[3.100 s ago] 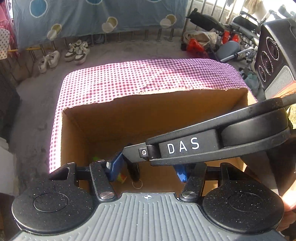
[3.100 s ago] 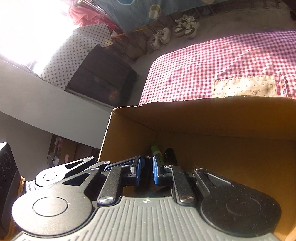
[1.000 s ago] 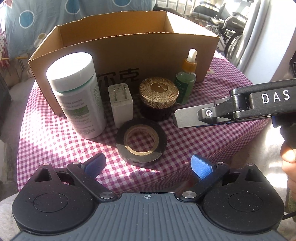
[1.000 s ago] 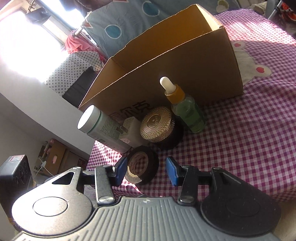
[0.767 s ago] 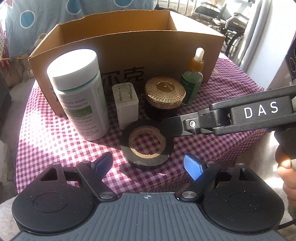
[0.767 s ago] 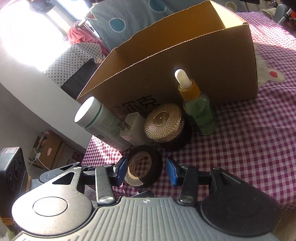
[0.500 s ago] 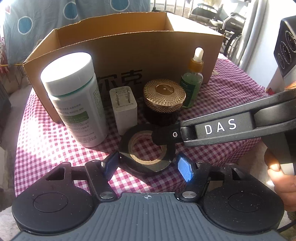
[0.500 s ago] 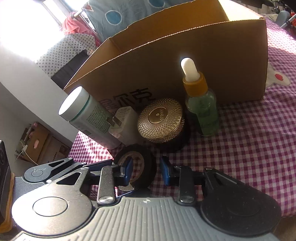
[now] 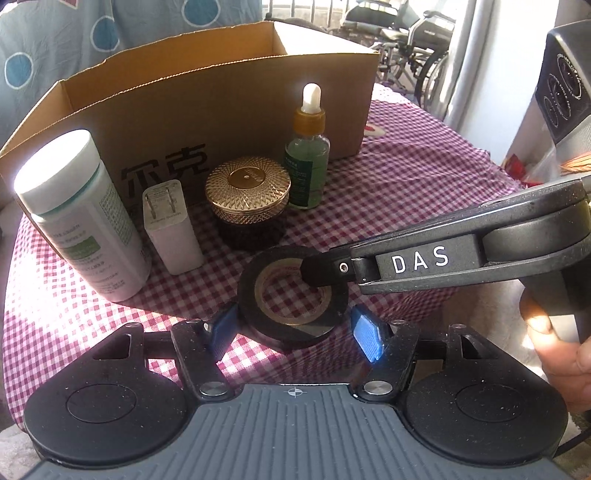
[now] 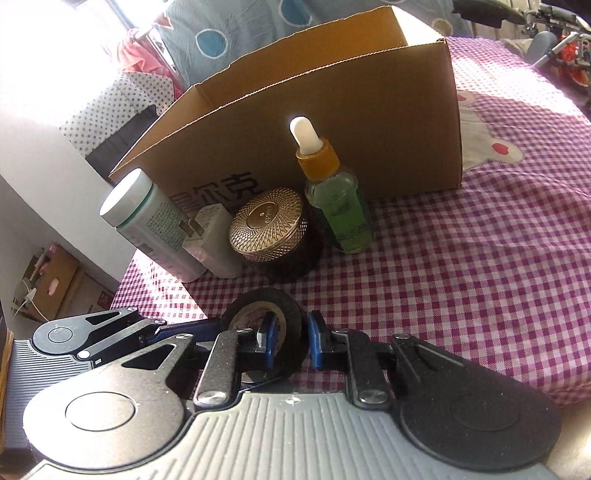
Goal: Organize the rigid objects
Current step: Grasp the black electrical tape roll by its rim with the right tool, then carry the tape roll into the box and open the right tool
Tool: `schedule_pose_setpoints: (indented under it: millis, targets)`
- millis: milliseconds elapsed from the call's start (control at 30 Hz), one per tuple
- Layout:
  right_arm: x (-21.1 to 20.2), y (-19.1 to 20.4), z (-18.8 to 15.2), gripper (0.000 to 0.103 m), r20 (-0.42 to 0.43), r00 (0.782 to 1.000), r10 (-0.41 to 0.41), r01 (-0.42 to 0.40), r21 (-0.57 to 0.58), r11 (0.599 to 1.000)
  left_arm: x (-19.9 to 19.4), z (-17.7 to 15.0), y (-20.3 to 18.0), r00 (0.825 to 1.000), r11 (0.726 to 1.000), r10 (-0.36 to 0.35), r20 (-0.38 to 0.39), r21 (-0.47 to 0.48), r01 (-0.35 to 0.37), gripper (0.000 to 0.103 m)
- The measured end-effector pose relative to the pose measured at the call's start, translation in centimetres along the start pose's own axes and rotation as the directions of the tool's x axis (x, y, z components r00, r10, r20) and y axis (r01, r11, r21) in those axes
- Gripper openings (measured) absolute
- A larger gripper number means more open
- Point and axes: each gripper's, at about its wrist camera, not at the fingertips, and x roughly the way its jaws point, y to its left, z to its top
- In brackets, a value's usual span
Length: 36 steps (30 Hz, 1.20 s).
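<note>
A black roll of tape lies flat near the front of the checked tablecloth. My left gripper is open, its blue pads on either side of the roll, the left pad close to it. My right gripper straddles the roll's wall, one pad inside the ring and one outside, closed on it or nearly so. Behind stand a white bottle, a white charger, a gold-lidded jar and a green dropper bottle, in front of the open cardboard box.
The tablecloth's front edge drops off just under both grippers. A dark appliance stands at the right, wheelchairs behind the table. A hand holds the right gripper's handle.
Both grippers have left the box and come down at the tape roll. My left jaws narrowed around it; my right jaws moved onto the roll's wall and closed in.
</note>
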Motion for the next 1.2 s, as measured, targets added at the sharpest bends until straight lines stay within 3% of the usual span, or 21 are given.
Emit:
schedule_pose_setpoints:
  millis: [367, 567, 833, 1033, 1200]
  targets:
    - [0.1, -0.5, -0.1, 0.019, 0.016, 1.0, 0.025, -0.026, 0.026, 0.999, 1.0, 0.4, 0.0, 1.0, 1.0, 0.009, -0.005, 0.003, -0.009, 0.077]
    - [0.1, -0.1, -0.4, 0.02, 0.045, 0.999, 0.017, -0.017, -0.003, 1.0, 0.9, 0.5, 0.3, 0.999, 0.999, 0.042, 0.01, -0.021, -0.041, 0.066]
    - [-0.5, 0.5, -0.3, 0.021, 0.056, 0.998, 0.003, -0.003, -0.002, 1.0, 0.4, 0.7, 0.5, 0.999, 0.999, 0.035, 0.014, -0.042, -0.034, 0.066]
    - [-3.7, 2.4, 0.2, 0.021, 0.131, 0.991, 0.007, -0.003, -0.035, 0.999, -3.0, 1.6, -0.1, 0.994, 0.998, 0.054, 0.095, -0.033, -0.051, 0.066]
    - [-7.6, 5.7, 2.2, 0.021, 0.262, 0.965, 0.032, 0.004, -0.137, 0.991, -7.5, 3.9, -0.3, 0.97, 0.995, 0.104, 0.221, -0.017, -0.103, 0.066]
